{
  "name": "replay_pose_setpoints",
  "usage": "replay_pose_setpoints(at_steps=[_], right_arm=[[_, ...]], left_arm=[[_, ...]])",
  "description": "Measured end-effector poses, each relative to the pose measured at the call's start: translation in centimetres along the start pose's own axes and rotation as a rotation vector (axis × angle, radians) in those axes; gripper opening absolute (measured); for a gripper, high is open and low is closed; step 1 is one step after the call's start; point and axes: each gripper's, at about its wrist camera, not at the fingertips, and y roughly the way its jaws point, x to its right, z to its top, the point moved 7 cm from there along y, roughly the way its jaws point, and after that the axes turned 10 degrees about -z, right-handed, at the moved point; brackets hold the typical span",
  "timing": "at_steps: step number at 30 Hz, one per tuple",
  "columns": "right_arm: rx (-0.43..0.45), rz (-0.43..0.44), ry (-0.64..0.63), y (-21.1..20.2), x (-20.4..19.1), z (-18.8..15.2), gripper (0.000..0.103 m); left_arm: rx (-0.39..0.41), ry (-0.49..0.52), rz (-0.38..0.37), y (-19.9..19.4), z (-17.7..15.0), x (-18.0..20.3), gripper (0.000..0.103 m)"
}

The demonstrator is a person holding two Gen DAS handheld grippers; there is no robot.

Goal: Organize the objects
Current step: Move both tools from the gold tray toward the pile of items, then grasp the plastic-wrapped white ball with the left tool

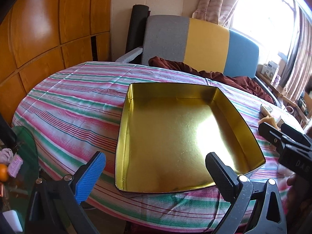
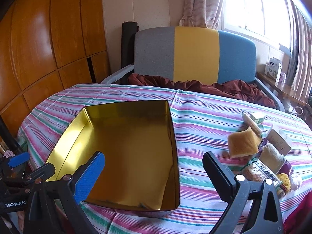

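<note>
An empty gold metal tin [image 1: 224,97] sits on the striped tablecloth; it also shows in the right wrist view [image 2: 78,120]. My left gripper [image 1: 156,165] is open and empty above the tin's near edge. My right gripper [image 2: 154,165] is open and empty over the tin's near right corner; it shows at the right in the left wrist view [image 1: 273,134]. To the right lie a yellow sponge [image 2: 242,143], a small green box [image 2: 257,117], a white carton [image 2: 279,139], a beige cloth roll [image 2: 271,156] and a clear packet [image 2: 257,170].
The striped tablecloth [image 2: 204,117] covers the round table. A grey, yellow and blue sofa back [image 2: 195,52] with a maroon cloth [image 2: 224,87] stands behind it. Wooden cabinets [image 1: 39,29] are on the left. A glass side table [image 1: 25,152] with an orange sits at the lower left.
</note>
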Motion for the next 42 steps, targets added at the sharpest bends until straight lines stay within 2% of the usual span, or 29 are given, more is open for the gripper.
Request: replay_pose_setpoints(at_steps=[7, 13, 18, 24, 27, 32, 37, 39, 42], right_arm=[[-0.012, -0.025, 0.051, 0.2, 2.3, 0.2, 0.102], [-0.02, -0.056, 0.152, 0.1, 6.8, 0.8, 0.102], [-0.041, -0.093, 0.292, -0.4, 13.2, 0.9, 0.102], [-0.058, -0.193, 0.515, -2.5, 24.1, 0.5, 0.102], [-0.067, -0.241, 0.574, -3.3, 28.3, -0.3, 0.102], [-0.123, -0.212, 0.674, -2.1, 32.2, -2.6, 0.102], [-0.161, -0.17, 0.737, -0.4, 33.2, -4.8, 0.102], [-0.111, -0.136, 0.743, -1.1, 33.2, -4.5, 0.102], [-0.106, -0.114, 0.749, -1.1, 33.1, -4.5, 0.102]], left_arm=[[-0.008, 0.039, -0.02, 0.2, 0.1, 1.3, 0.103], [-0.019, 0.098, -0.083, 0.7, 0.6, 4.0, 0.103], [-0.033, 0.147, -0.15, 1.3, 1.2, 7.0, 0.103], [-0.057, 0.218, -0.251, 2.2, 1.5, 11.6, 0.103], [-0.072, 0.273, -0.305, 2.6, 1.4, 14.6, 0.103], [-0.121, 0.384, -0.417, 3.6, 0.4, 20.4, 0.103], [-0.222, 0.51, -0.523, 5.6, -2.2, 26.9, 0.103], [-0.261, 0.528, -0.554, 6.3, -3.4, 29.0, 0.103], [-0.313, 0.545, -0.588, 7.5, -4.8, 31.2, 0.103]])
